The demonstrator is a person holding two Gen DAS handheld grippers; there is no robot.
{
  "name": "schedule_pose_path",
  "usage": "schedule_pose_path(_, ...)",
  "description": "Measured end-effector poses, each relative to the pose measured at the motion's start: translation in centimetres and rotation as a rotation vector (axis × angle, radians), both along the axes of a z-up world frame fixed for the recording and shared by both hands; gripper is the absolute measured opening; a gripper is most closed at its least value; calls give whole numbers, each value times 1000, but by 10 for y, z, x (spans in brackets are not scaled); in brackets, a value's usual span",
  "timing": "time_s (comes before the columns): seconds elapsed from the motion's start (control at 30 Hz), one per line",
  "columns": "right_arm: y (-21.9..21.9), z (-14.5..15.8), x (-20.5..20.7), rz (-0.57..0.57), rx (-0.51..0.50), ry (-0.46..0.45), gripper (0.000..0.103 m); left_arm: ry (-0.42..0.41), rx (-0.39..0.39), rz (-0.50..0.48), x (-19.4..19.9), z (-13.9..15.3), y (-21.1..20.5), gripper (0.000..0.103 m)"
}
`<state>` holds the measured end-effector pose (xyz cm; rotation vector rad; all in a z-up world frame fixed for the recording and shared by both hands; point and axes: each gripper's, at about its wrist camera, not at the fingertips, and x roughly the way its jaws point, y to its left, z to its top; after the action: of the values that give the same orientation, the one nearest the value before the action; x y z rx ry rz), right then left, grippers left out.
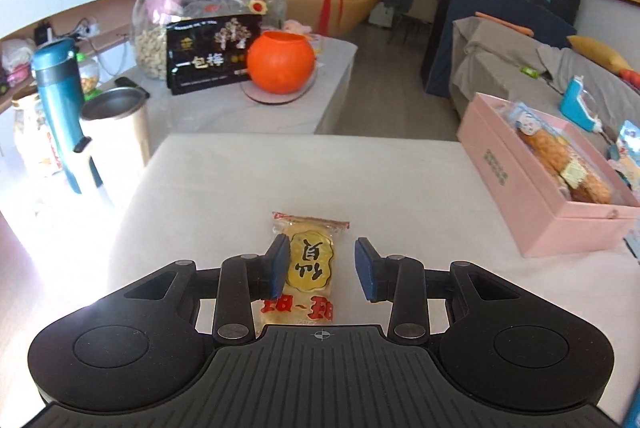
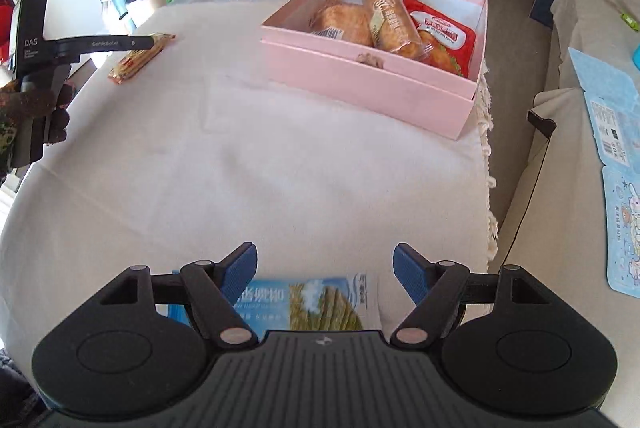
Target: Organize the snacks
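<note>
On the white cloth, both grippers gape: left around a yellow packet, right over a blue one.

The left tongs point down over a yellow snack packet lying flat on the white-covered desk; the two blue pads stand on either side of the packet with a clear gap on the right side, while contact on the left side cannot be confirmed. At the right edge of the desk sits an open pink box holding wrapped snacks — well apart from the packet. Beyond the desk, a second surface carries an orange pumpkin-shaped pot, a black snack bag, a glass jar and a teal bottle.
</note>
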<state>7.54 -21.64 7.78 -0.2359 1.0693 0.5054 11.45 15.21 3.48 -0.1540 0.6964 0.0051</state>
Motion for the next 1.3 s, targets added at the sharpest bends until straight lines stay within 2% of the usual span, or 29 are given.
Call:
schedule_pose_path(0.13,1,-7,-31,36,-27,40,76,-8,-57,-72,-17,-1,-31,39)
schedule_pose_path(0.23,9,-23,-52,65,-96,65,76,-1,-64,-129,-23,-4,-50,39)
schedule_pose_path(0.37,18,-29,-73,103,-138,-50,78,-4,-33,-156,-30,-8,-64,39)
schedule_pose_path(0.5,27,-32,-72,117,-91,-156,78,-10,-56,-170,-40,-9,-71,39)
schedule_pose_path(0.63,34,-36,-57,96,-46,-236,78,7,-34,-179,-55,-10,-82,39)
schedule_pose_path(0.83,28,-25,-38,39,-26,-146,78,38,11,-225,-76,-10,-102,39)
schedule_pose_path(1.0,6,-7,-57,41,-41,-61,78,29,-31,-315,-88,-4,-128,39)
schedule_pose_path(1.13,-5,-11,-80,66,-65,12,77,30,-33,-381,-92,-5,-150,39)
schedule_pose_path(1.17,-3,-14,-88,82,-89,13,76,32,-32,-385,-92,-5,-152,39)
schedule_pose_path(1.23,3,-20,-98,117,-143,-6,55,36,-27,-381,-91,-6,-155,39)
schedule_pose_path(1.3,10,-26,-101,132,-171,-23,51,34,-22,-371,-92,-5,-153,38)
